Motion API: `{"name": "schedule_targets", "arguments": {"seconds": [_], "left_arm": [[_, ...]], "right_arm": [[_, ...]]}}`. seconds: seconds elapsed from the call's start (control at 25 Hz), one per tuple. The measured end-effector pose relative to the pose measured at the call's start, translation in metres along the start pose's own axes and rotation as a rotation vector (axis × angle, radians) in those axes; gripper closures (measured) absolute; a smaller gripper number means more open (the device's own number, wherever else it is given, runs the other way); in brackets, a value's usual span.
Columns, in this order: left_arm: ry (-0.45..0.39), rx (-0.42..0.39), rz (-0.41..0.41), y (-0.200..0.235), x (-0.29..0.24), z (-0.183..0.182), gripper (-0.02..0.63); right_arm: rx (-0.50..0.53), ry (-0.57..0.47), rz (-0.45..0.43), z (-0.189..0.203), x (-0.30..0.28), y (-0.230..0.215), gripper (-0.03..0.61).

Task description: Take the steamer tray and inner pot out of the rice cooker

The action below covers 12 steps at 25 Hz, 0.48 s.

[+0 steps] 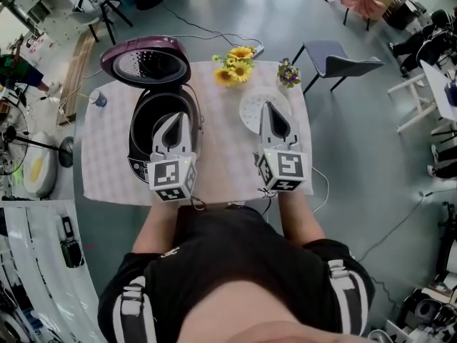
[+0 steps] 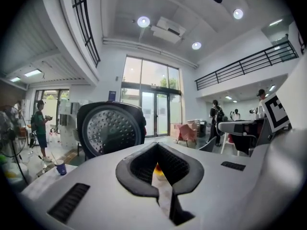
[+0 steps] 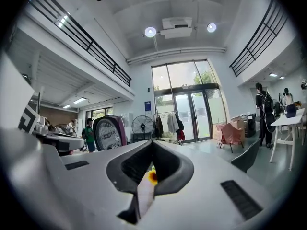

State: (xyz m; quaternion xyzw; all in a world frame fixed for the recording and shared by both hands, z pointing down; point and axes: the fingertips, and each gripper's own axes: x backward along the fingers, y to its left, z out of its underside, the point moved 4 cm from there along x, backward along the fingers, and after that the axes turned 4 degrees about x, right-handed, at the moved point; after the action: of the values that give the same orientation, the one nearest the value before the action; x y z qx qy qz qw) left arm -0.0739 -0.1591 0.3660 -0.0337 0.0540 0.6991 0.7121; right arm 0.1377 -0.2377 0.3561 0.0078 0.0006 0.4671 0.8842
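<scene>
Black clothing fills the near edge of the head view, with both forearms reaching out over a pale checked tablecloth (image 1: 107, 156).

Left gripper (image 1: 173, 120): marker cube nearest the body, nose out over the open rice cooker (image 1: 141, 141). In its own view the jaws are pressed together at the tips and grip nothing.

Right gripper (image 1: 271, 109): level with the left one, well apart from it and on the other side of the table. Its jaws are also closed and empty, and only a bit of yellow bloom shows through the hollow behind the tips.

Steamer tray (image 1: 248, 114): a white perforated disc lying flat on the cloth to the right of the cooker. It is out of the cooker, and the right gripper's nose is above it.

The cooker's well is dark and mostly covered by the left gripper. I cannot tell whether the inner pot sits in it.

Purple lid (image 1: 146, 63): hinged back past the cooker body, its perforated inner plate facing the person.

Blue cup (image 1: 98, 100): on the cloth left of the lid.

Sunflowers (image 1: 237, 63) and a small bunch of purple flowers (image 1: 288, 72) stand at the table's far edge.

Beyond the table there is a grey chair (image 1: 339, 61) on the floor. Farther off, the gripper views show tall glass doors (image 3: 184, 111), a floor fan (image 3: 143, 126) and people standing.
</scene>
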Motion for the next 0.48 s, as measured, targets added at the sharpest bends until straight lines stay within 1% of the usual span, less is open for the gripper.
{"name": "schedule_targets", "arguments": {"seconds": [0.12, 0.24, 0.48], "left_arm": [[-0.003, 0.002, -0.017, 0.011, 0.005, -0.001, 0.611], [-0.011, -0.015, -0.019, 0.021, 0.01, -0.004, 0.611], [-0.024, -0.116, -0.008, 0.052, 0.022, -0.006, 0.611]], "right_arm": [[-0.004, 0.002, -0.023, 0.001, -0.005, 0.014, 0.58], [-0.009, 0.003, -0.038, 0.001, -0.012, 0.029, 0.58], [0.025, 0.015, -0.038, 0.002, -0.029, 0.072, 0.58]]}}
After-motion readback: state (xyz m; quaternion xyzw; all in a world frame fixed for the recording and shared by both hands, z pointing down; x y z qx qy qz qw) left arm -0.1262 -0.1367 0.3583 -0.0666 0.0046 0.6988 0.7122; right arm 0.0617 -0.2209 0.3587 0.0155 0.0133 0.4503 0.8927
